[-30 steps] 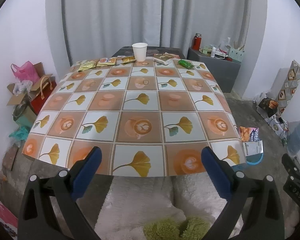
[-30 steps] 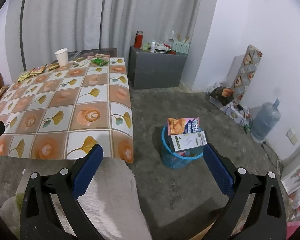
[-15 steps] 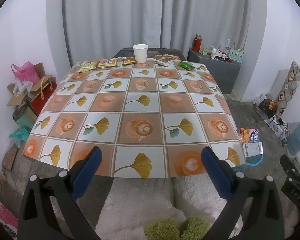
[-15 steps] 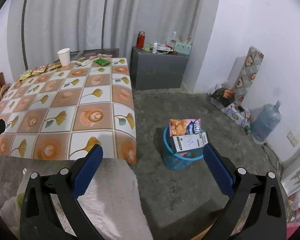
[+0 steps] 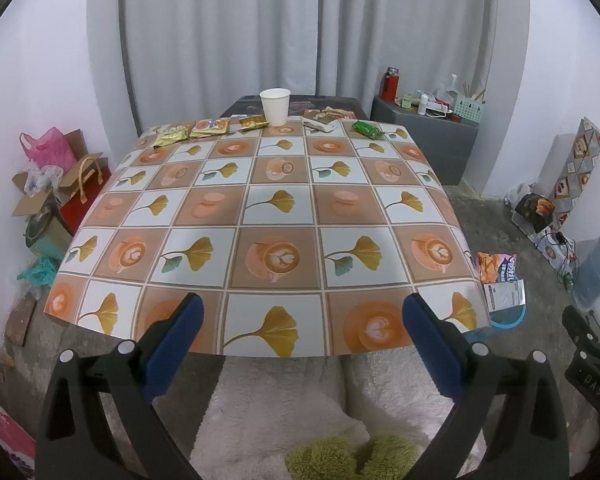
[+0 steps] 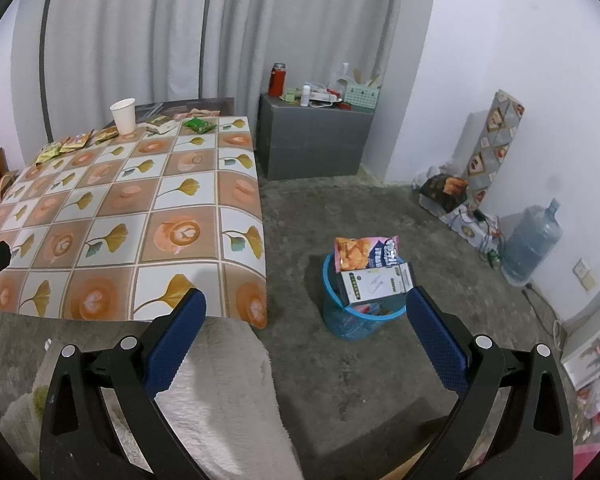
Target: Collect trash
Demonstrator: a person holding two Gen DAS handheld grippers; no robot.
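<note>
Both tongs, left tongs (image 5: 298, 334) and right tongs (image 6: 306, 330), hang spread wide, holding nothing. Snack wrappers (image 5: 210, 126) and a paper cup (image 5: 275, 107) line the worktop (image 5: 276, 216) at upper centre. The already heaped blue bin (image 6: 356, 312) at lower right may spill further trash.

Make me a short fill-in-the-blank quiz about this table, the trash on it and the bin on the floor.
1. The white paper cup stands at the table's ____ edge.
2. The blue basket stands on the ____ beside the table.
3. The left gripper and right gripper both have jaws that are ____.
4. The wrapper right of the cup is ____ in colour.

Missing words: far; floor; open; green
</note>
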